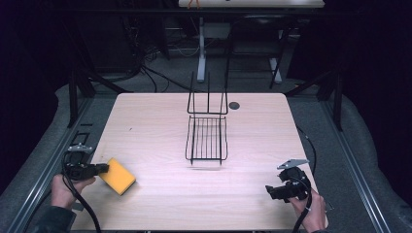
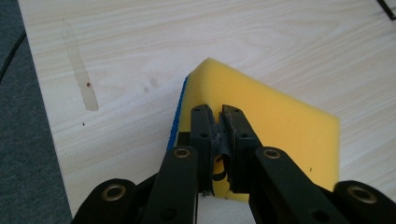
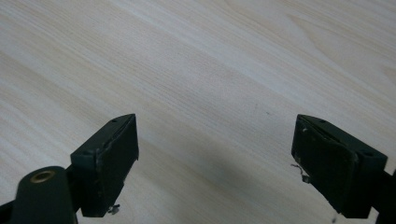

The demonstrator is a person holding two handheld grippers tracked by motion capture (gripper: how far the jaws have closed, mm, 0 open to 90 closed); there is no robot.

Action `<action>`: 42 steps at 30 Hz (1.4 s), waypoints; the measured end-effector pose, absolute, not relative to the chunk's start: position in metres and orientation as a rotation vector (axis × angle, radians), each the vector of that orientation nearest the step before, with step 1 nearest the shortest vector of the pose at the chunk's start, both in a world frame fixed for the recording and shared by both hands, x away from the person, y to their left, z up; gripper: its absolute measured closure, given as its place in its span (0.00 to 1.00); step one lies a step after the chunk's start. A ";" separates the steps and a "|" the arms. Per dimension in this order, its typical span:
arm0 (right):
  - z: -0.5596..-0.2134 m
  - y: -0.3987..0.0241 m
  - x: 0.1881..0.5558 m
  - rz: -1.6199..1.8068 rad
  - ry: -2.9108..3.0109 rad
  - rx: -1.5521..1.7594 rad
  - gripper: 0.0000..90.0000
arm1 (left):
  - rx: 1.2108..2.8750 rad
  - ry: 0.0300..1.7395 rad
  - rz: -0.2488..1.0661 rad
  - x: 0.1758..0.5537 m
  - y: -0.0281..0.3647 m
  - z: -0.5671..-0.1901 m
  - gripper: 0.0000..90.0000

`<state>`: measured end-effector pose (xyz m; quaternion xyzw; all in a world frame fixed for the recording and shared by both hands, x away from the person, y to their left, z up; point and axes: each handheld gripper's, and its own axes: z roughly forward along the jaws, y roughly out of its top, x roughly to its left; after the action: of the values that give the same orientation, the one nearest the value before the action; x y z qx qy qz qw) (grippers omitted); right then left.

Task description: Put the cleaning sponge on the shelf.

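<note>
Sponge [image 1: 119,175] — yellow with a blue face — lies at the desk's [image 1: 160,121] near-left corner, clamped at 1 end by the left gripper [image 1: 101,169]; its long axis seems to point toward the wire rack [image 1: 207,138]; right gripper [image 1: 272,190] idles with jaws apart — farther off.

Light wood table [image 1: 145,116]; yellow sponge [image 1: 118,175] with blue underside lies on it at the left gripper's [image 1: 103,169] tips, black wire rack [image 1: 207,138] well beyond both grippers, mid-table.
</note>
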<state>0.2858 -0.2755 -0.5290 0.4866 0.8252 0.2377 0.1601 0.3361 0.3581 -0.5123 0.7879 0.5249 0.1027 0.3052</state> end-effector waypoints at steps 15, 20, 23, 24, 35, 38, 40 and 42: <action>-0.529 -0.276 0.286 0.667 2.352 1.388 0.16 | 2.078 1.316 0.305 0.337 0.343 -0.490 0.94; -0.529 -0.276 0.286 0.666 2.353 1.386 0.16 | 2.084 1.295 0.303 0.340 0.335 -0.486 0.94; -0.529 -0.276 0.286 0.666 2.354 1.384 0.16 | 2.091 1.282 0.302 0.342 0.329 -0.483 0.94; -0.529 -0.276 0.286 0.665 2.355 1.382 0.16 | 2.093 1.273 0.307 0.343 0.328 -0.482 0.94; -0.528 -0.274 0.285 0.675 2.349 1.368 0.16 | 2.106 1.228 0.311 0.353 0.308 -0.472 0.94; -0.527 -0.275 0.285 0.677 2.344 1.360 0.16 | 2.106 1.216 0.319 0.355 0.303 -0.470 0.94; -0.527 -0.275 0.285 0.677 2.342 1.363 0.16 | 2.105 1.213 0.315 0.357 0.300 -0.468 0.94; -0.526 -0.275 0.284 0.674 2.344 1.366 0.16 | 2.102 1.206 0.316 0.359 0.297 -0.466 0.94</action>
<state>0.2840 -0.2750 -0.5260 0.4813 0.8260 0.2374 0.1722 0.3589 0.2974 -0.4656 0.8083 0.4638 0.1215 0.3417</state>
